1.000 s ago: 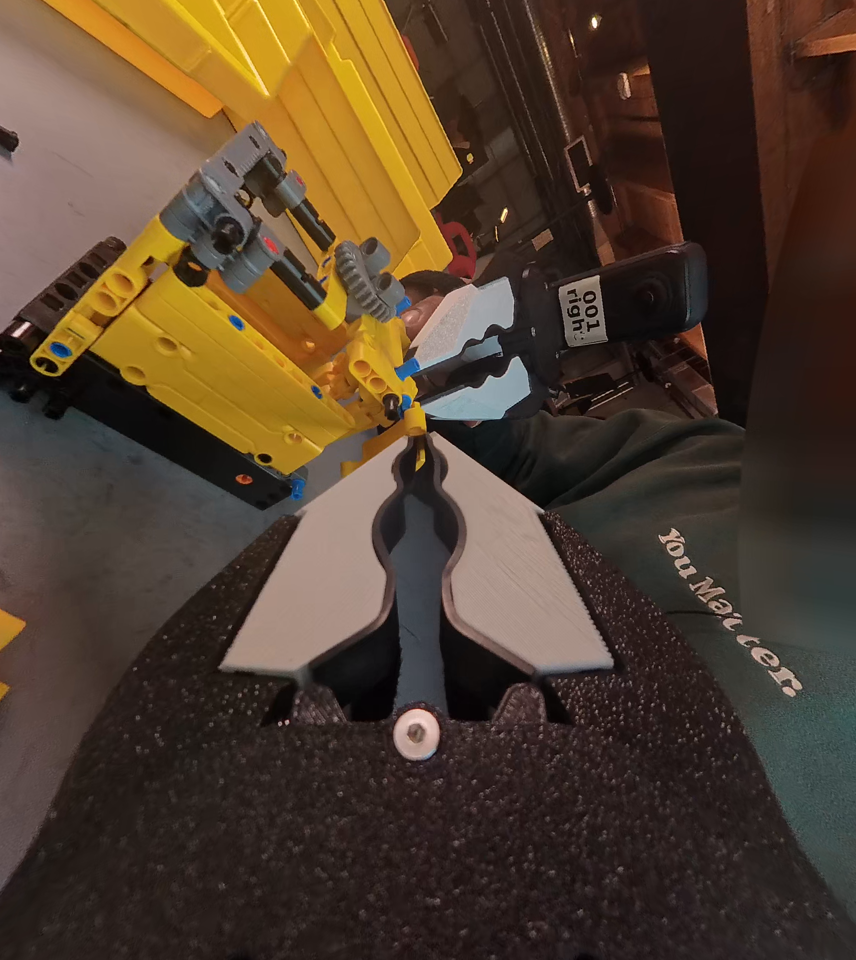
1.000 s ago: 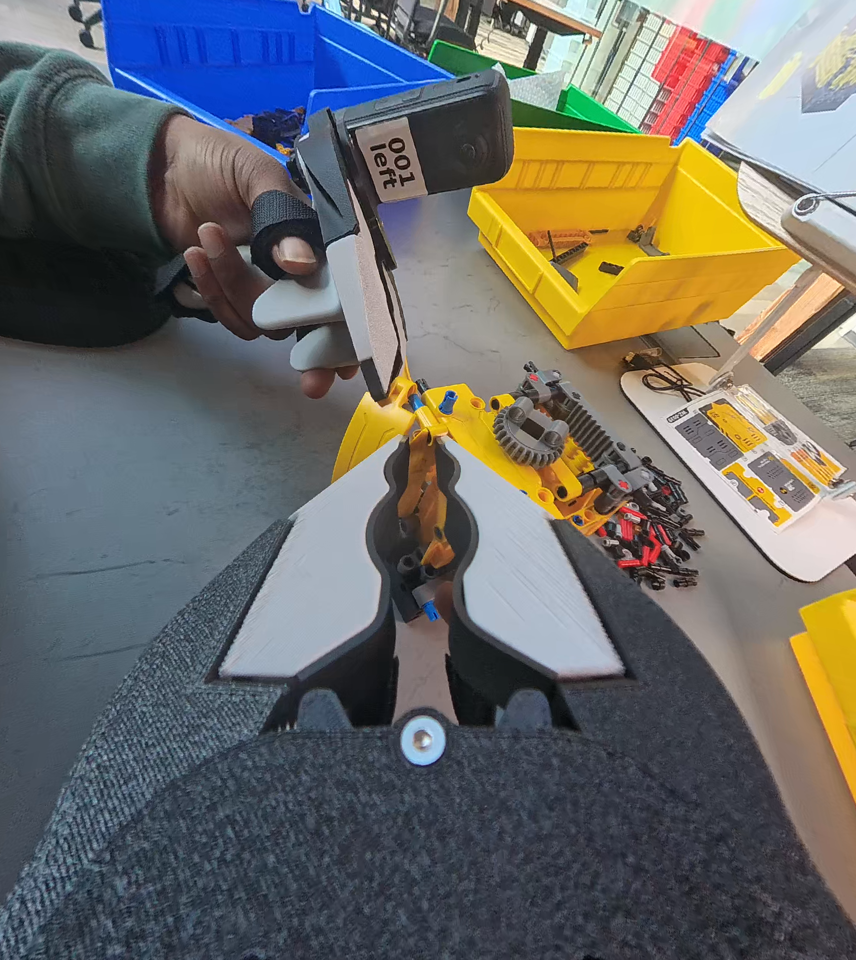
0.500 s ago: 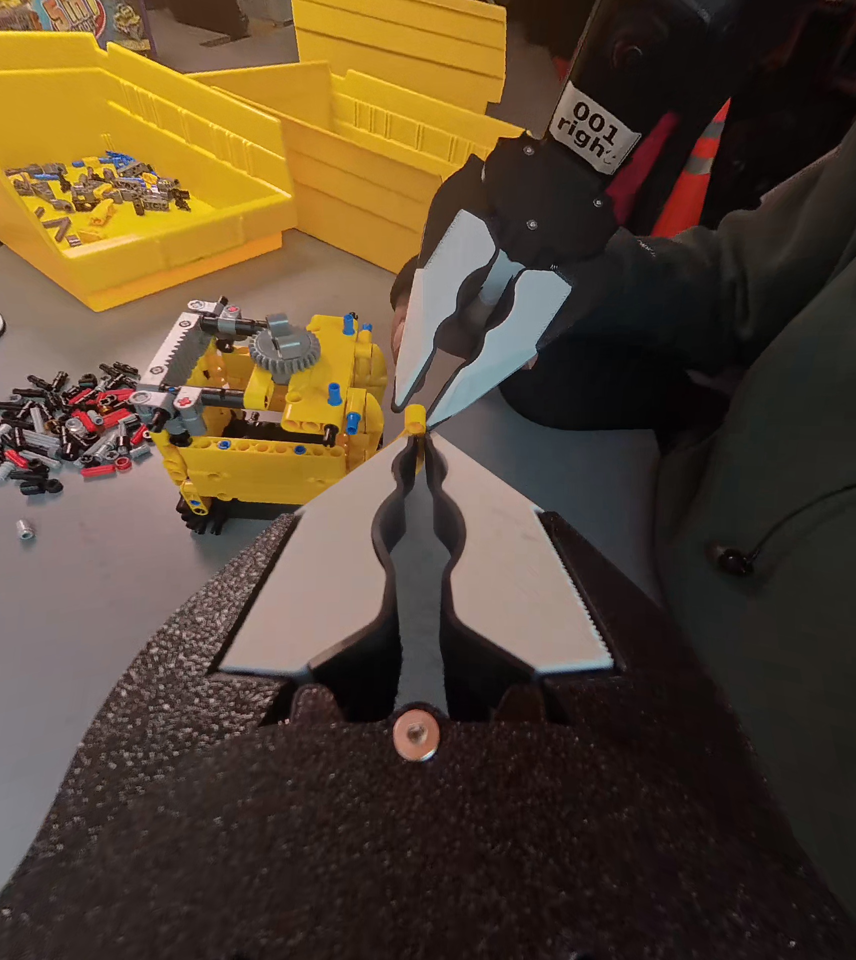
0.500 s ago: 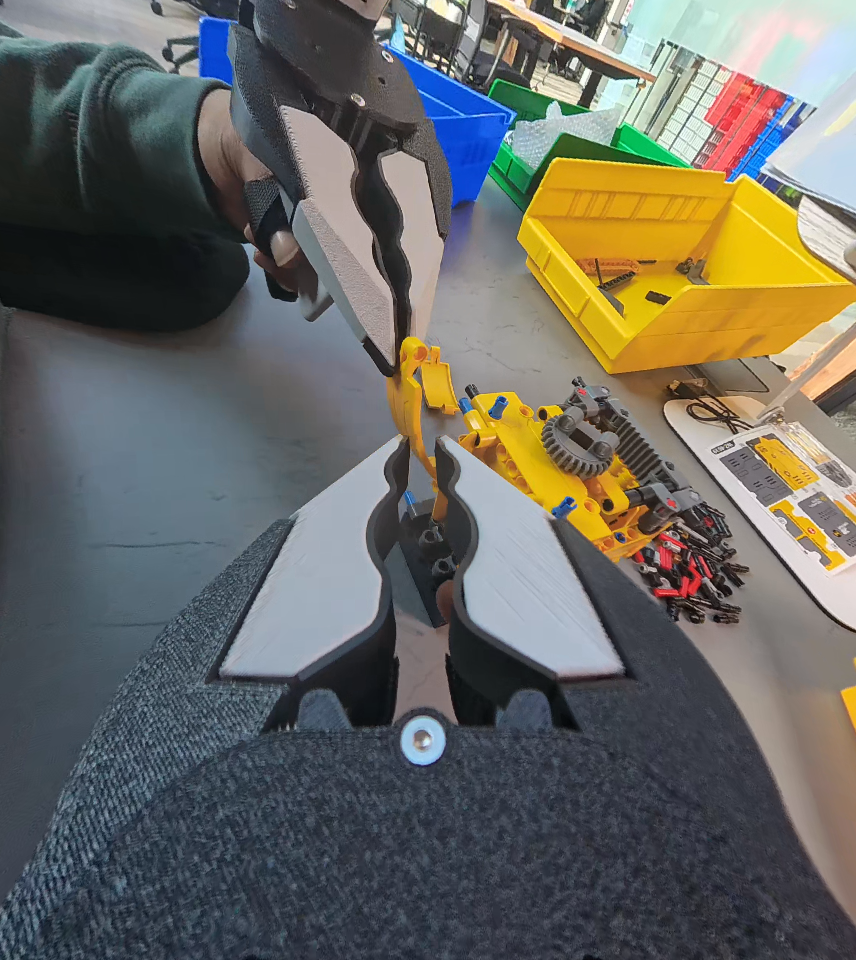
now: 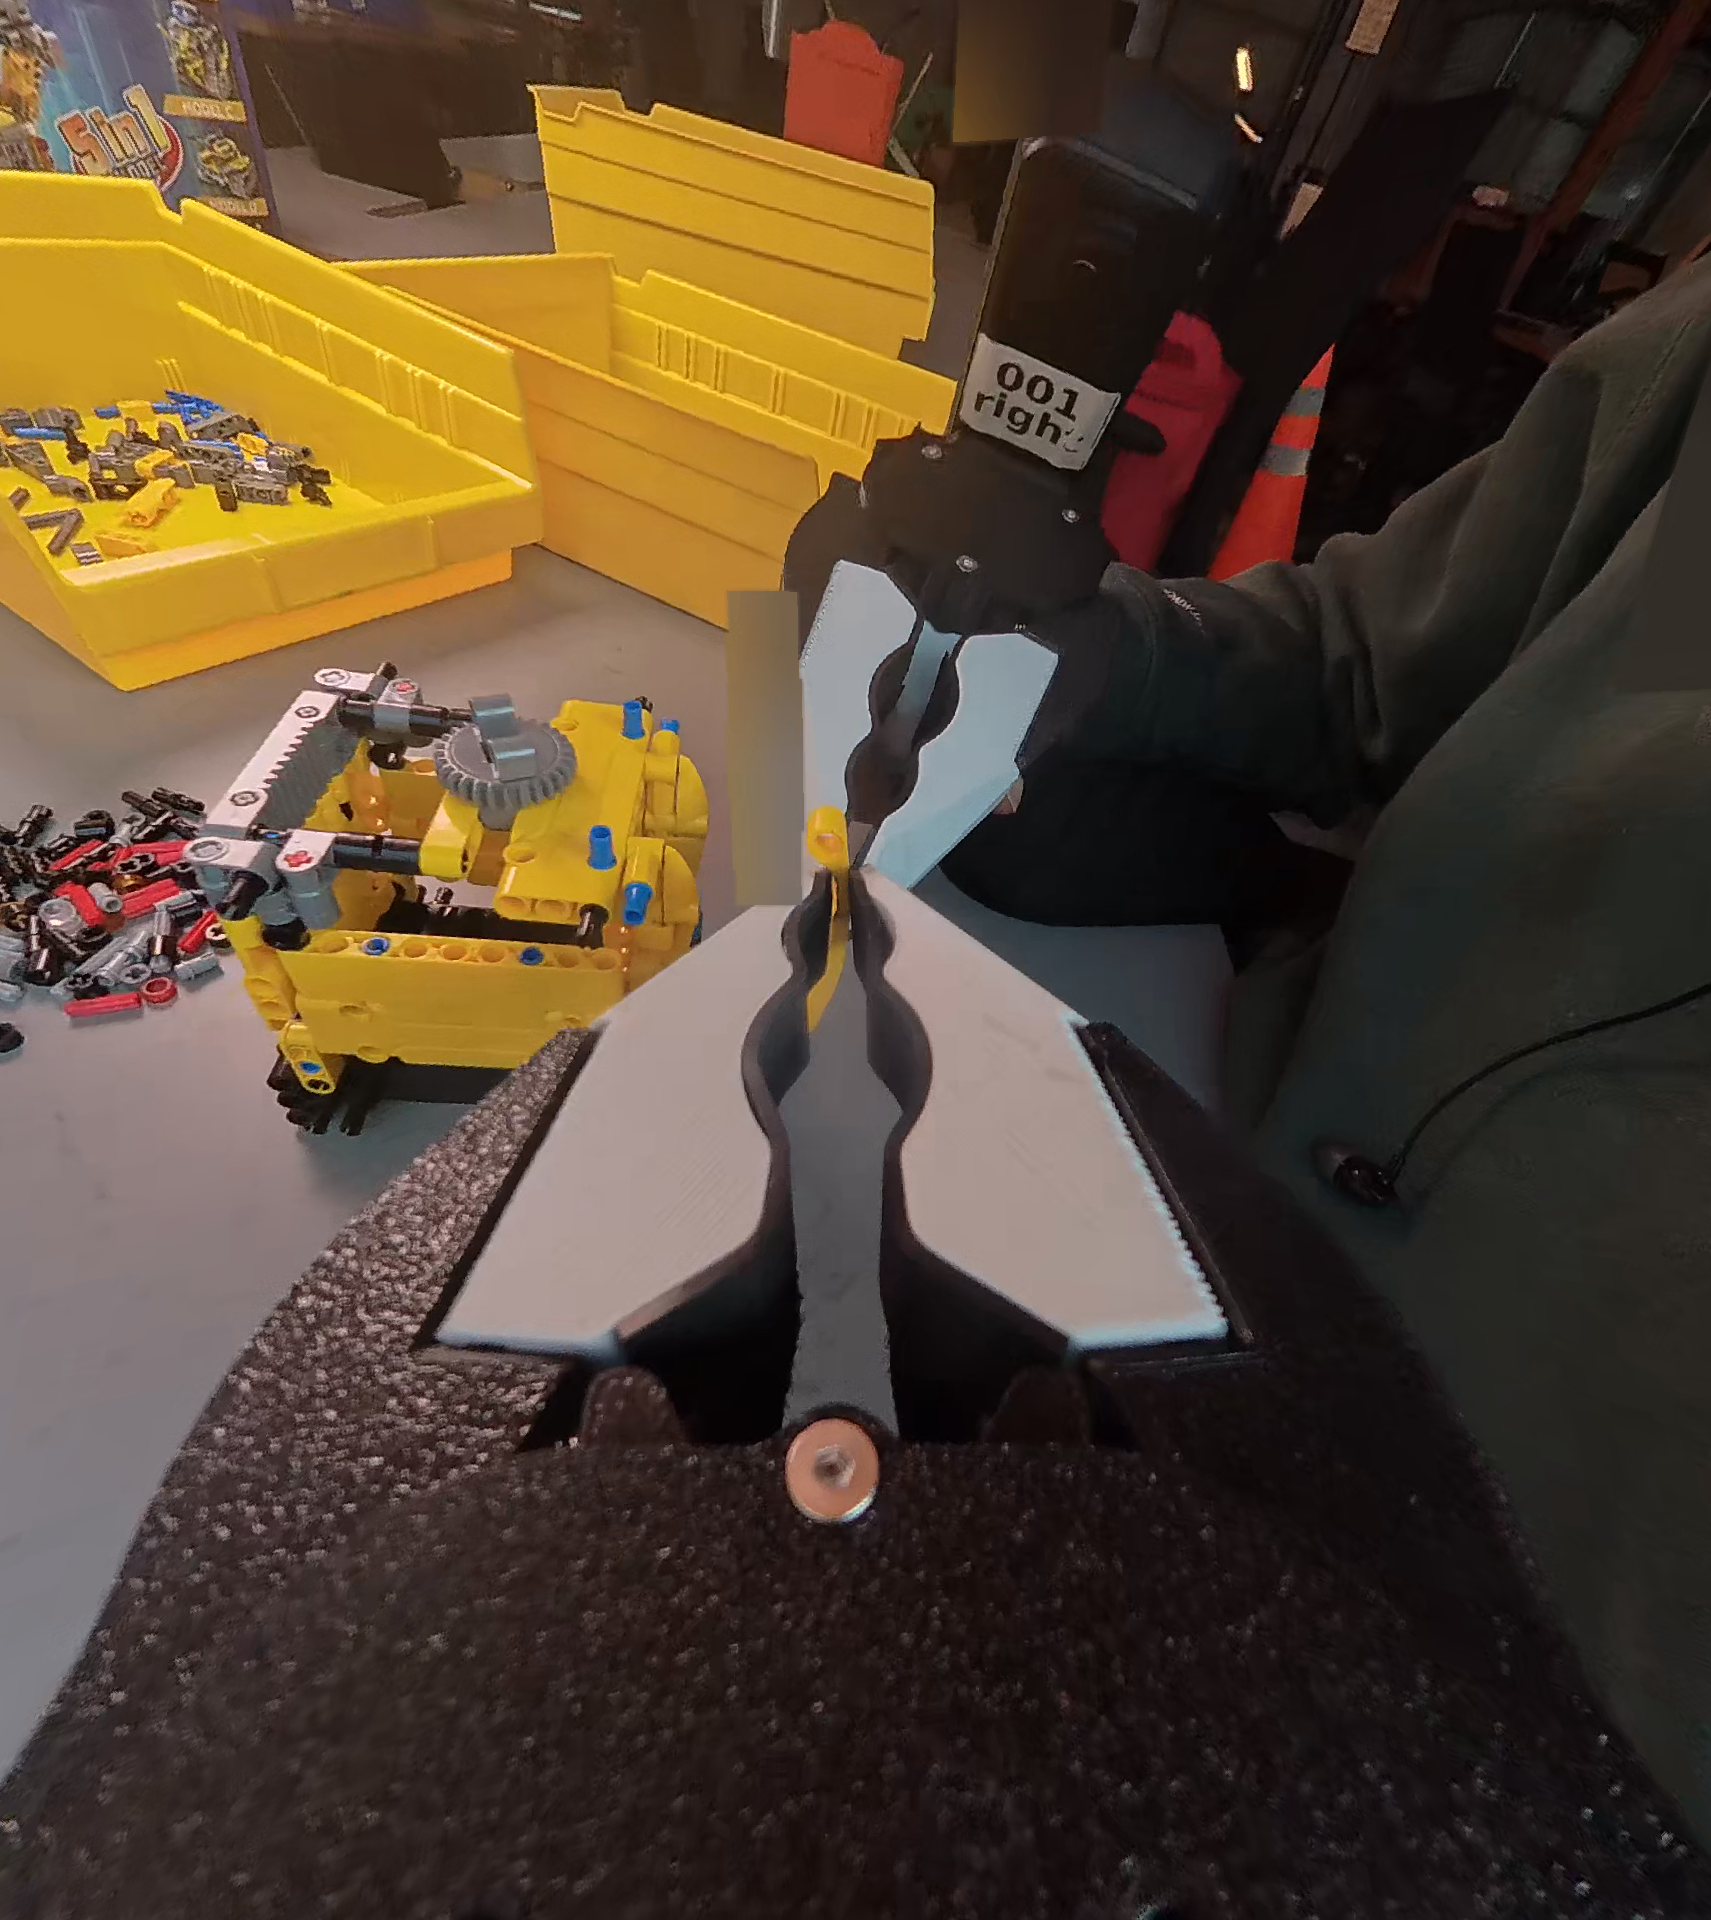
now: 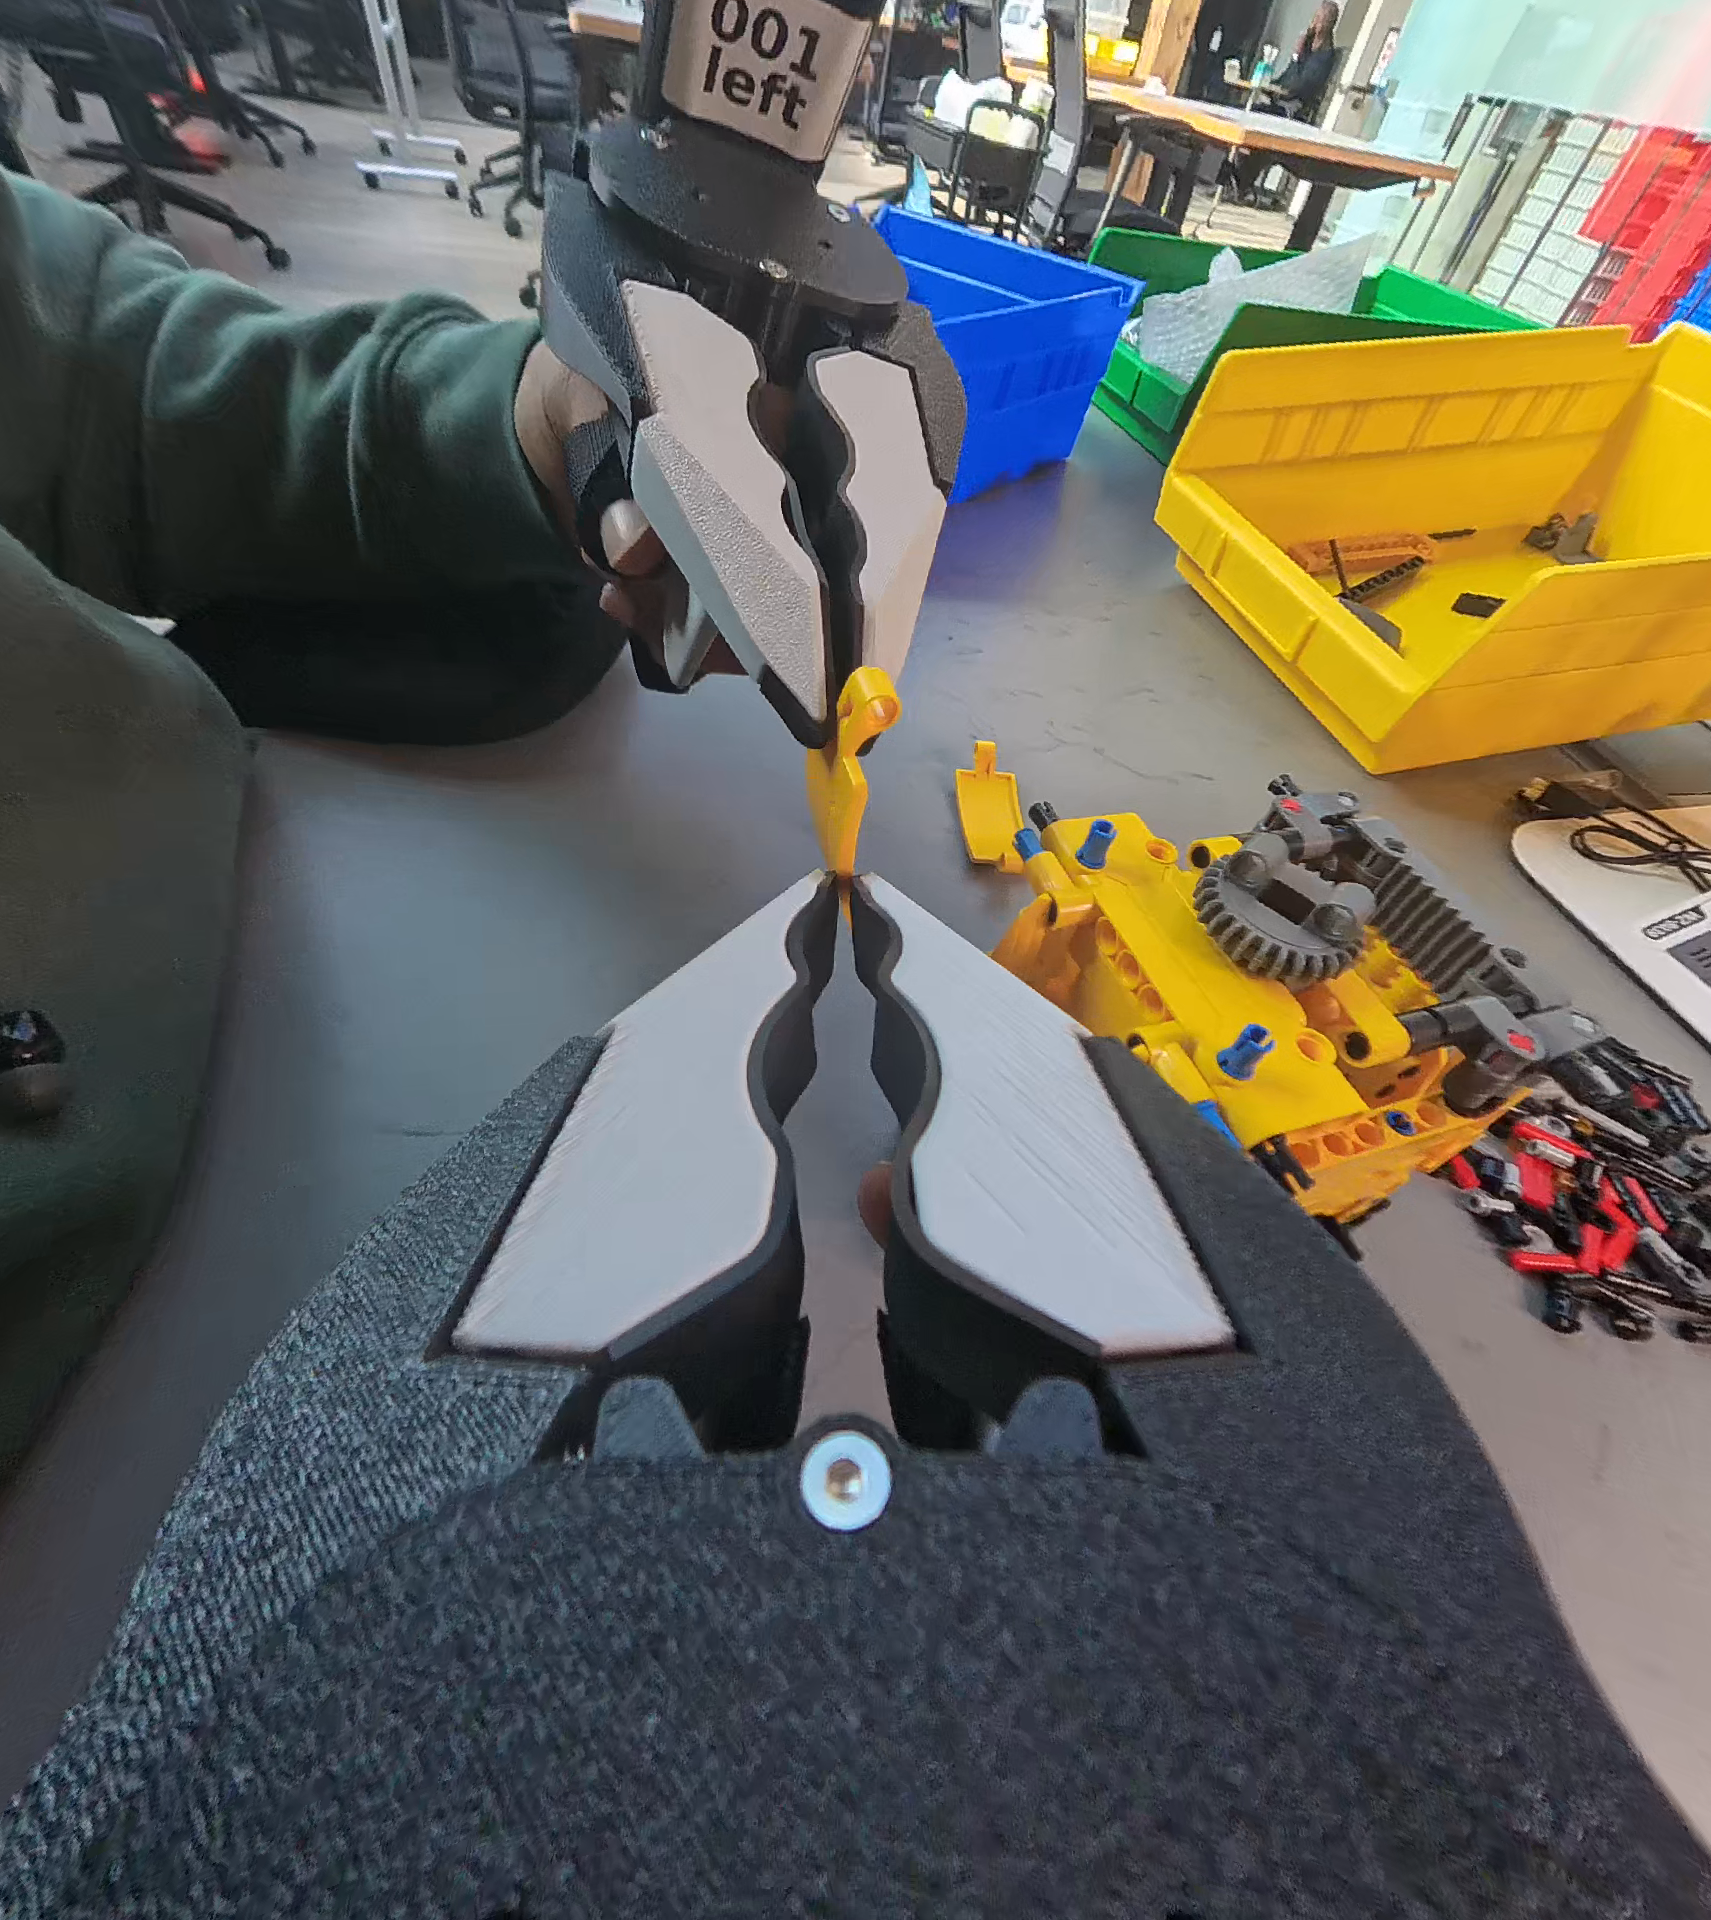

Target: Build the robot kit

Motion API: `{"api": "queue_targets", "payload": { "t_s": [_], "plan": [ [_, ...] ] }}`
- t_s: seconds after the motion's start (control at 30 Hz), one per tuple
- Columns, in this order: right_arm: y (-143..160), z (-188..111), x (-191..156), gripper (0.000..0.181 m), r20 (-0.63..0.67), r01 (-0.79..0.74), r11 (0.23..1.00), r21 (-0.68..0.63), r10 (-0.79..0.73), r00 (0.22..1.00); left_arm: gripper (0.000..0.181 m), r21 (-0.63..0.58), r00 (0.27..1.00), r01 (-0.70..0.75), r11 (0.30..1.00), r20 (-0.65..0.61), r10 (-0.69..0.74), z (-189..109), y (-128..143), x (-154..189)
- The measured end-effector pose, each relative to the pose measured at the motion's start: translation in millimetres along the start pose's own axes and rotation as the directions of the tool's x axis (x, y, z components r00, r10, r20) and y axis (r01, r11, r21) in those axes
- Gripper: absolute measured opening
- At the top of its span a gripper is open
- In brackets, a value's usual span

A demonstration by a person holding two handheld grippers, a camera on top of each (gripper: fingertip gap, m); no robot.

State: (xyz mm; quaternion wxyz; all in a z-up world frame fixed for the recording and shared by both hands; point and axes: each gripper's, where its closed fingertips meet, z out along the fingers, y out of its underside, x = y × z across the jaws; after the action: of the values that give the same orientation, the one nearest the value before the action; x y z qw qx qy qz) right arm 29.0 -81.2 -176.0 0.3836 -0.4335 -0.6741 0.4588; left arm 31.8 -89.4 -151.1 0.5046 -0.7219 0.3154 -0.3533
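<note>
A thin curved yellow piece (image 6: 846, 774) hangs in the air above the table, gripped at both ends. The right gripper (image 6: 838, 881) has its fingers pressed together on the lower tip; the left gripper (image 6: 835, 717), seen from the right wrist view coming down from above, pinches the upper end beside the piece's round hole. In the left wrist view the same piece (image 5: 827, 914) runs between the left gripper's (image 5: 835, 883) closed tips, with the right gripper (image 5: 866, 847) touching it from the far side.

Just right of it on the grey table (image 6: 435, 935) stands a partly built yellow brick model (image 6: 1235, 997) with a grey gear on top, and a loose yellow panel (image 6: 986, 805) lies at its near-left corner. A heap of black, red and grey pins (image 6: 1609, 1226) lies beside the model.

A yellow bin (image 6: 1516, 582) far right holds a few parts. Behind it stand a blue bin (image 6: 1017, 322) and a green bin (image 6: 1246, 343). In the left wrist view another yellow bin (image 5: 290, 592) holds many small parts. Office chairs stand in the room beyond.
</note>
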Motion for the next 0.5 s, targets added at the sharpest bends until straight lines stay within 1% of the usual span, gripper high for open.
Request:
{"api": "queue_targets", "payload": {
  "t_s": [0.1,0.17,0.2,0.3,0.37,0.43,0.47,0.5],
  "plan": [
    [-9,-5,-2,0.002,0.054,-0.065,0.995,0.07,0.061,0.997,0.005,0.044,1.0,-0.004,0.999,-0.005,0.004,-2,-7,3],
    [-17,-10,-4,0.002,0.101,-0.112,0.985,0.13,0.099,0.99,0.015,0.082,1.0,-0.018,0.996,-0.02,0.019,-5,-14,7],
    [-20,-12,-4,0.002,0.119,-0.141,0.978,0.154,0.124,0.985,0.017,0.1,0.999,-0.021,0.995,-0.027,0.023,-7,-17,9],
    [-27,-18,2,0.002,0.16,-0.237,0.951,0.201,0.207,0.965,0.018,0.108,1.0,0.004,0.994,-0.03,0.0,-9,-16,6],
    [-29,-18,6,0.002,0.196,-0.328,0.923,0.2,0.29,0.937,0.017,0.112,0.997,0.053,0.992,-0.057,-0.046,-7,-15,5],
    [-31,-16,7,0.002,0.238,-0.416,0.89,0.189,0.369,0.898,0.003,0.089,0.991,0.129,0.988,-0.054,-0.125,-1,-11,-1],
    [-33,-17,11,0.001,0.24,-0.456,0.867,0.201,0.408,0.881,0.003,0.064,0.98,0.192,0.979,-0.059,-0.188,1,-7,-4],
    [-36,-18,16,0.0,0.245,-0.495,0.841,0.219,0.444,0.862,0.002,0.06,0.956,0.287,0.956,-0.075,-0.282,2,-6,-7]
  ]
}}
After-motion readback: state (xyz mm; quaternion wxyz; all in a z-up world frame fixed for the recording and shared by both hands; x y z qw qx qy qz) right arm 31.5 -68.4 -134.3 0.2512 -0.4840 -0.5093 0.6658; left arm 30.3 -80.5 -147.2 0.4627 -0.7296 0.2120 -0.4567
